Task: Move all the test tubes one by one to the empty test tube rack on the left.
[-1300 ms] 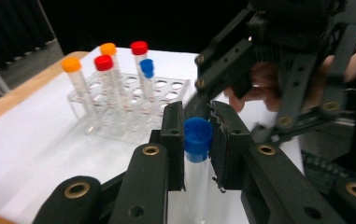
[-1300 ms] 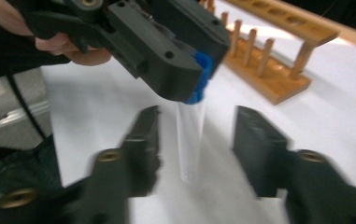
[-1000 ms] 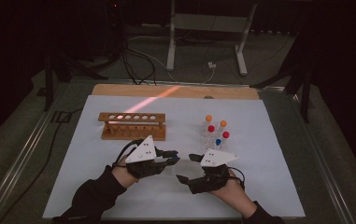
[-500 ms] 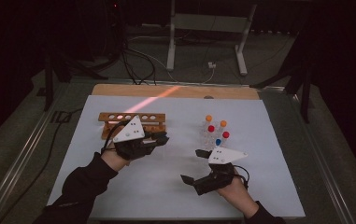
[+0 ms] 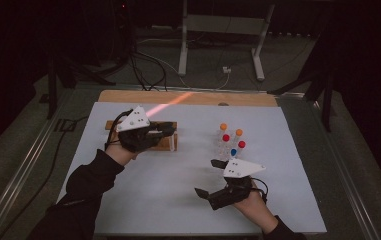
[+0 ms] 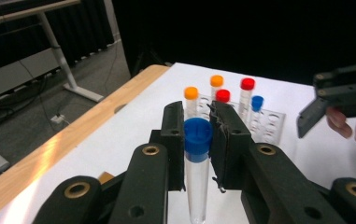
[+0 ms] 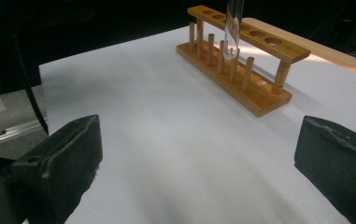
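Above the wooden rack (image 5: 170, 142): left gripper (image 6: 198, 135), clamped on blue-capped tube (image 6: 197, 170).
Right gripper (image 7: 194, 154): jaws just opened wide apart, nothing between them.
Clear stand (image 6: 269, 122): five capped tubes.

Clear blue-capped tube (image 6: 197, 158), upright, above the wooden rack (image 7: 241, 65).

The high view looks forward and down from above the person's side onto the white table sheet (image 5: 178, 190), far enough to take in the dark floor beyond. The left gripper view rides close behind its own jaws, facing the clear plastic rack of capped tubes (image 6: 264, 121). The right gripper view sits low, facing the wooden test-tube rack (image 7: 241, 60). Both racks also appear in the high view.
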### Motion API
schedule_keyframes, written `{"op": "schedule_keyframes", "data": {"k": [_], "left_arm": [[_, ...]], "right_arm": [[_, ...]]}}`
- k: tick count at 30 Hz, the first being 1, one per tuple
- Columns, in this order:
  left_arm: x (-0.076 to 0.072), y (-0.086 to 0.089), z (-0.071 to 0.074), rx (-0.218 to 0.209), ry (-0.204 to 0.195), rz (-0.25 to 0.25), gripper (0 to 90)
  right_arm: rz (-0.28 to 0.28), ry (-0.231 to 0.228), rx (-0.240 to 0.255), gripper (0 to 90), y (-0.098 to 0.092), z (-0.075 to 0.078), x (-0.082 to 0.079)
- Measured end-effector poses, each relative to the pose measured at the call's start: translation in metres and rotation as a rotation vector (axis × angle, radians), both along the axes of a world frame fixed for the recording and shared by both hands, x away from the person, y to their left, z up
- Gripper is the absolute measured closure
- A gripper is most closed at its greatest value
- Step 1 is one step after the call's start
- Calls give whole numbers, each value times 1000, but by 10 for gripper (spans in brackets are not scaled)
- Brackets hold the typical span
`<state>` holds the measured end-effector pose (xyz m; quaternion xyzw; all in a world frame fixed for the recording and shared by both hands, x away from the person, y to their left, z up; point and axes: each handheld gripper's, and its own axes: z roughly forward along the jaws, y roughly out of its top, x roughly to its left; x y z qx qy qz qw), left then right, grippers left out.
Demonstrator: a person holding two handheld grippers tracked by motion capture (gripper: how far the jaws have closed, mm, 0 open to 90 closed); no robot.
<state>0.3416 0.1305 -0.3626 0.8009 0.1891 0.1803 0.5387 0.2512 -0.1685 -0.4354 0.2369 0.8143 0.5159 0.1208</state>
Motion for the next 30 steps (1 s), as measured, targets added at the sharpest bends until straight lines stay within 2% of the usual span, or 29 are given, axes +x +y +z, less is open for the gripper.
{"op": "schedule_keyframes", "data": {"k": [10, 11, 21, 26, 30], "left_arm": [[27, 2, 9, -13, -17, 67, 778], [30, 2, 9, -19, -9, 73, 778], [54, 5, 1, 13, -22, 148, 777], [67, 10, -5, 26, -2, 180, 777], [74, 12, -15, 49, -3, 213, 777]], "right_arm": [[1, 4, 13, 8, -2, 2, 0], [2, 4, 13, 8, -2, 2, 0], [12, 3, 13, 8, -1, 3, -1], [18, 5, 16, 8, -1, 3, -1], [15, 3, 17, 9, -1, 3, -2]]}}
